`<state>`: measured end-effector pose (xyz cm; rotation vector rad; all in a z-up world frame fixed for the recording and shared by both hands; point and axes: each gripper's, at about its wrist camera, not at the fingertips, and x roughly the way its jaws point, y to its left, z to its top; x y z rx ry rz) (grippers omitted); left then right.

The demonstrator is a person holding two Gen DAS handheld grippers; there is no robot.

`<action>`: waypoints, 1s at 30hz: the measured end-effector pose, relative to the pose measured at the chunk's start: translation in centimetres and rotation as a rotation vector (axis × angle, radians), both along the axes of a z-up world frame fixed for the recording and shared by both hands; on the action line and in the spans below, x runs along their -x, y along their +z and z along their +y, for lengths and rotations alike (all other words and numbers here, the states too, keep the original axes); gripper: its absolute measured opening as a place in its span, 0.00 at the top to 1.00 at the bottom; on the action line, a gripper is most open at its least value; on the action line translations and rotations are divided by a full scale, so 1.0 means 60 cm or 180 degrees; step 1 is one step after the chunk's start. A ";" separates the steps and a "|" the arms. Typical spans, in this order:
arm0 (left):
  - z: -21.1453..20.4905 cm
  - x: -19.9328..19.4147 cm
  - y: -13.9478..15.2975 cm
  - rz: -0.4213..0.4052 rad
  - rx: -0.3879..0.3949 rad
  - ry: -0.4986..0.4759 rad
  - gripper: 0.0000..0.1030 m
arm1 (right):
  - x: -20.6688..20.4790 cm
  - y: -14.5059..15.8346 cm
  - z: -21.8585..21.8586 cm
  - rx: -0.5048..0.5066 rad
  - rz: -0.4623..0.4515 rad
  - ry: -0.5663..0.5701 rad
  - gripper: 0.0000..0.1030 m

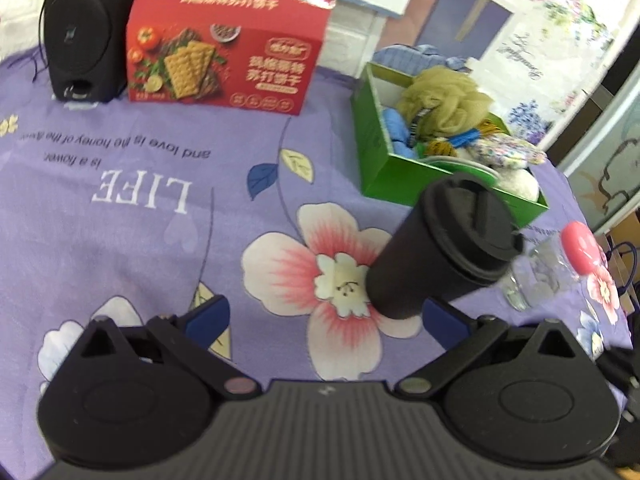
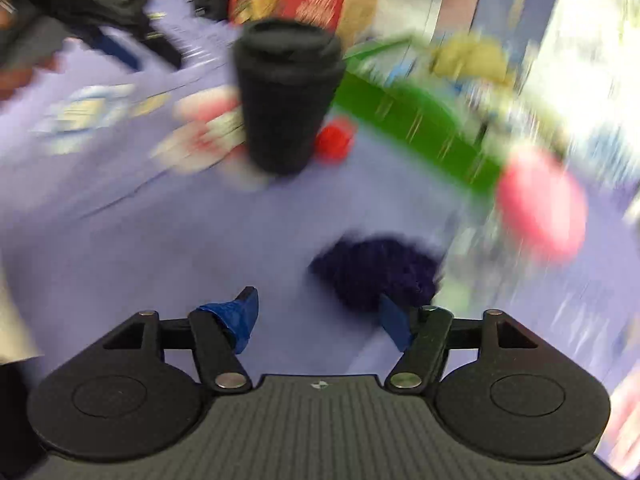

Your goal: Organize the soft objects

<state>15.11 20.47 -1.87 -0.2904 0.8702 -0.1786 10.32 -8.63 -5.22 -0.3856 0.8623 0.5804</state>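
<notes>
A green box (image 1: 384,176) at the right holds soft things: a yellow-green bath pouf (image 1: 444,100), a blue piece (image 1: 394,128), a floral cloth (image 1: 508,152) and a white ball (image 1: 520,182). My left gripper (image 1: 326,320) is open above the flowered purple cloth, with nothing between its fingers. In the blurred right wrist view a dark purple fluffy object (image 2: 376,272) lies on the cloth just ahead of the right-hand fingertip (image 2: 394,322). My right gripper (image 2: 320,322) is open and its pads do not press on the object. The green box (image 2: 420,120) is beyond it.
A black lidded cup (image 1: 444,248) stands close ahead of the left gripper's right finger. A red cracker box (image 1: 228,48) and a black speaker (image 1: 80,32) stand at the back. A clear glass (image 1: 536,272) and a pink round thing (image 1: 580,244) are at the right edge.
</notes>
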 end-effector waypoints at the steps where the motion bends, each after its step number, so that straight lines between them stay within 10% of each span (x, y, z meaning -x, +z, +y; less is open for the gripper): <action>1: -0.007 0.004 0.005 -0.0019 -0.0019 -0.0020 0.01 | 0.022 0.009 -0.013 -0.0057 0.0011 -0.0043 0.50; 18: -0.038 0.011 0.120 -0.0193 -0.0473 0.0045 0.01 | 0.017 0.011 -0.044 -0.0579 -0.0445 -0.0288 0.50; 30: -0.299 -0.049 0.227 -0.0714 -0.0777 -0.0679 0.01 | 0.035 -0.016 -0.124 -0.1151 -0.0399 -0.0603 0.49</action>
